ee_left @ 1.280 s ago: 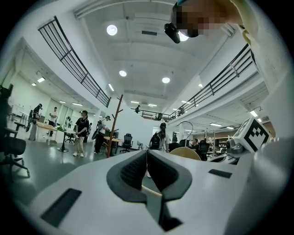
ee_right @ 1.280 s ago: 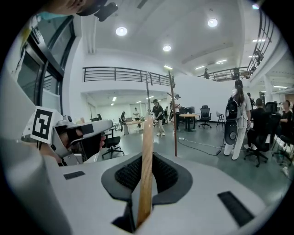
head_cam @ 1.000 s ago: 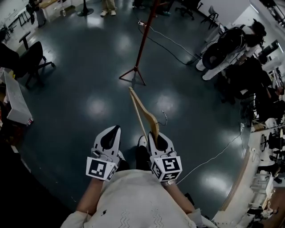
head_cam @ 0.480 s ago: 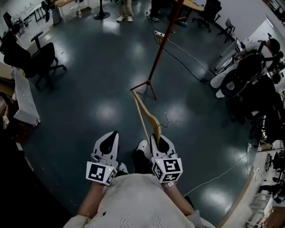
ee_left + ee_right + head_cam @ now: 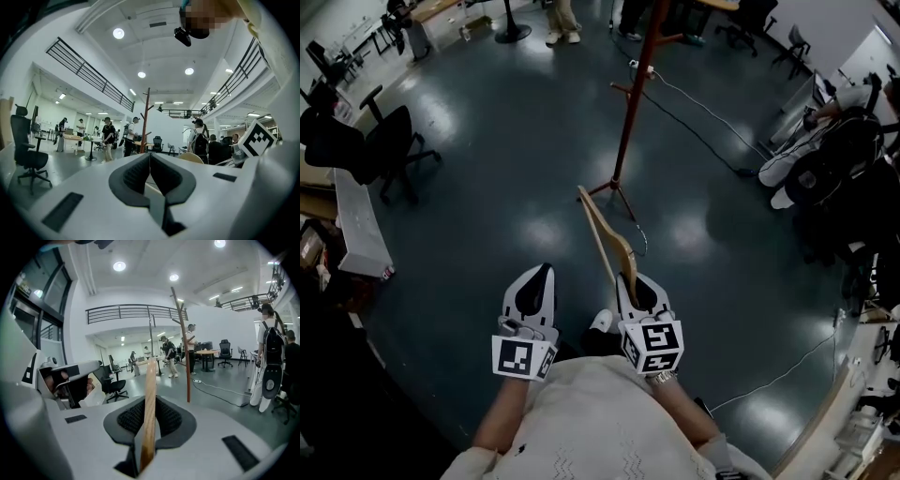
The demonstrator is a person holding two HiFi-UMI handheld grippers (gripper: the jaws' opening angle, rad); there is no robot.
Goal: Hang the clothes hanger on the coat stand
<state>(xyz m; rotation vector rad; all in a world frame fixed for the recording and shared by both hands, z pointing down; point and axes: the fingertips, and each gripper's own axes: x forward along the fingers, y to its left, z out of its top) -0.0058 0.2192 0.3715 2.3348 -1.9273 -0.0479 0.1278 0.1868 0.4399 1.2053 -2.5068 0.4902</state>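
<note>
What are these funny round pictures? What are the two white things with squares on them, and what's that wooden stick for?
A person stands in a big room, holding a tool in each hand. Each tool is a gripper: two jaws that pinch, like tongs. The cubes with squares are part of them. One picture comes from a camera on the person's head, looking down at the dark floor. The two round ones come from small cameras riding on the grippers, looking along the jaws. The left gripper is pinched shut with nothing in it. The right gripper is pinched on a wooden clothes hanger; that's your stick. The tall reddish-brown pole ahead is a coat stand, where the hanger is meant to go. It isn't hanging there yet.
</note>
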